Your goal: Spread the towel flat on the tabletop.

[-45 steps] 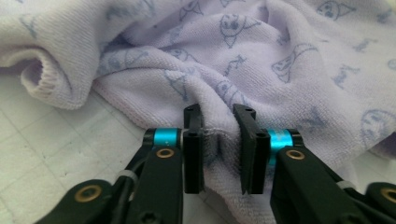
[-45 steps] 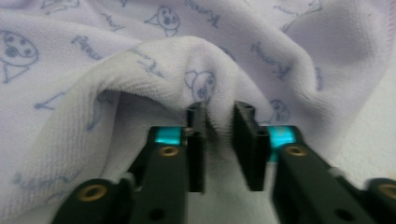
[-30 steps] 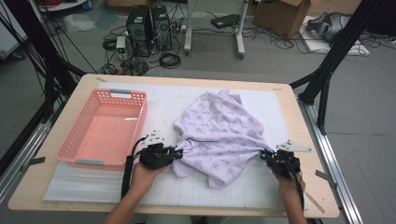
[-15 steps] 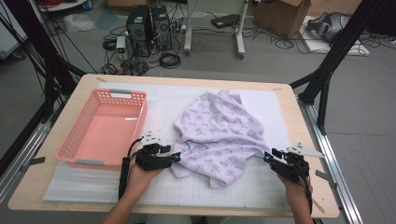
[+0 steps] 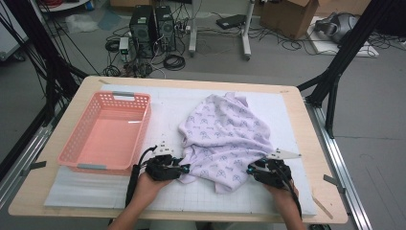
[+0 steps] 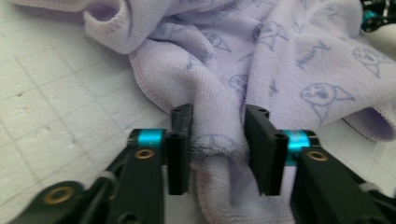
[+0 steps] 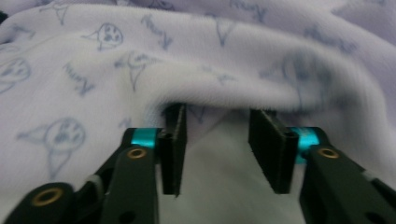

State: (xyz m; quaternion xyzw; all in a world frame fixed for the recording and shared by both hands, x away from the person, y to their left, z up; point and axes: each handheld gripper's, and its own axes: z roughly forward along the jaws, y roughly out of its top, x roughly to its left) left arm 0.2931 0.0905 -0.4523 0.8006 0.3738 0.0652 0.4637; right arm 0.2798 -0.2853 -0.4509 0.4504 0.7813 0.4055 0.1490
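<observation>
White gridded surface (image 5: 119, 189) carries your lilac printed towel (image 5: 225, 139); left gripper (image 6: 217, 135) fingers closing around a fold, right gripper (image 7: 217, 135) fingers opening, tips hidden under its edge.

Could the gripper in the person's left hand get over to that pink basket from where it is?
Probably yes. The left gripper sits just beside the pink basket, with bare mat between them. Its jaws, which have just been closing, straddle a fold of the lilac towel, so it would have to let that go or drag it along.
</observation>
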